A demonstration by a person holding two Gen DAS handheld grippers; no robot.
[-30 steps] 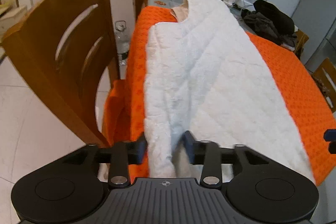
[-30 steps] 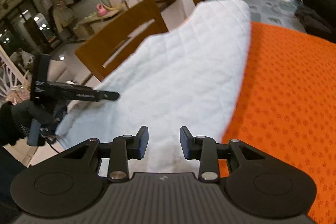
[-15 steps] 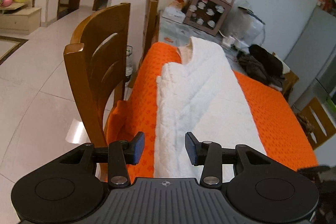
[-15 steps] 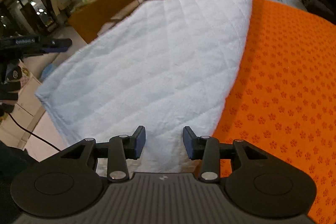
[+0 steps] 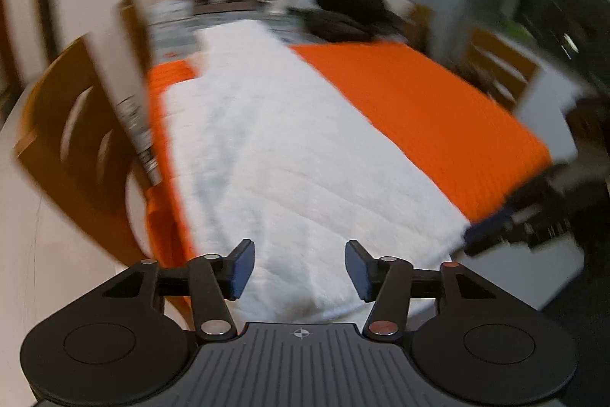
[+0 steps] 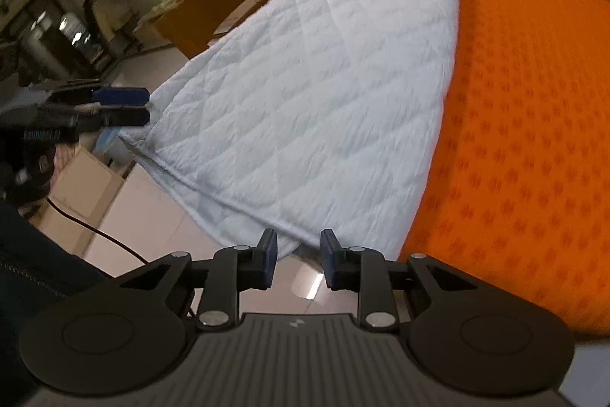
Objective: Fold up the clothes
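- While both our grippers stay empty, the white quilted garment [image 5: 289, 147] lies flat on the orange cloth [image 5: 427, 109].
- Left gripper [image 5: 299, 269]: jaws wide, hem at 12 o'clock.
- Right gripper [image 6: 295, 264]: jaws narrower, garment corner at 12 o'clock.

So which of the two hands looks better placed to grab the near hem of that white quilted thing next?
Probably the right gripper: its open jaws sit right at the hem corner of the white quilted garment. The left gripper, open too, hovers over the middle, blurred in motion.
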